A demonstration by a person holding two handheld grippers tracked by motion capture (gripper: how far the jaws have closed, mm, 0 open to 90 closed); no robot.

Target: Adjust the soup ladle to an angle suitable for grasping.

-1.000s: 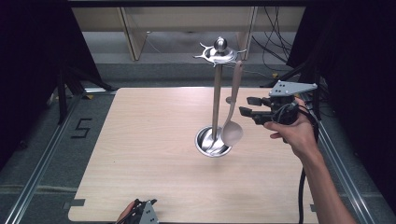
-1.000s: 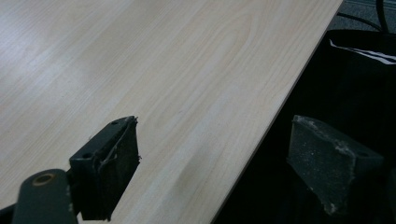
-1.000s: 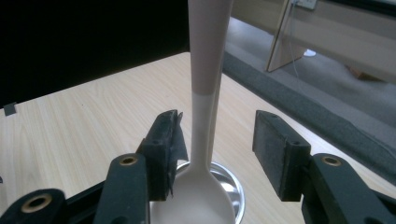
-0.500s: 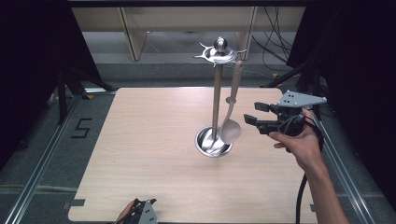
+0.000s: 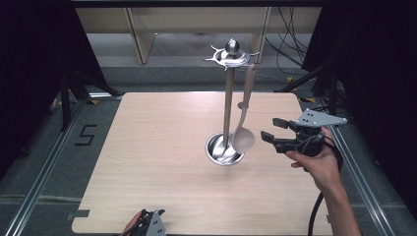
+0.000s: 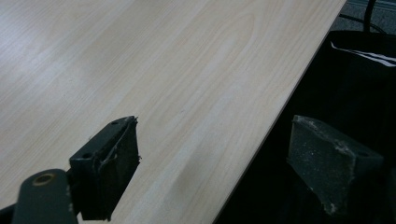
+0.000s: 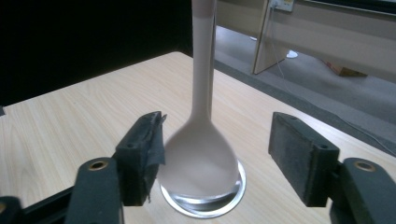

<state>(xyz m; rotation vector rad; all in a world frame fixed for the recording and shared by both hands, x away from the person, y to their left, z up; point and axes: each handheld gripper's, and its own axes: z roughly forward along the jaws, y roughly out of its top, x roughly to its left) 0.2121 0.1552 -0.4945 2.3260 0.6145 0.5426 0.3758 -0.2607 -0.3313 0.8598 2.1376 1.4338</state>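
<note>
Here, steel stand base — pink ladle hanging over it, right tongs spread beside.

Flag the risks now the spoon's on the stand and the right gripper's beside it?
1. The right gripper, jaws just opened, sits close to the hanging spoon; a sideways pull could knock it off its hook.
2. A bump could tip the tall stand on its small round base.
3. The left gripper hangs open at the table edge, idle.

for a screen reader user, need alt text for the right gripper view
A pale spoon hangs upright in front of the right gripper, its bowl between the open jaws without touching either. Behind it sits a round steel stand base on a light wooden table.
</note>
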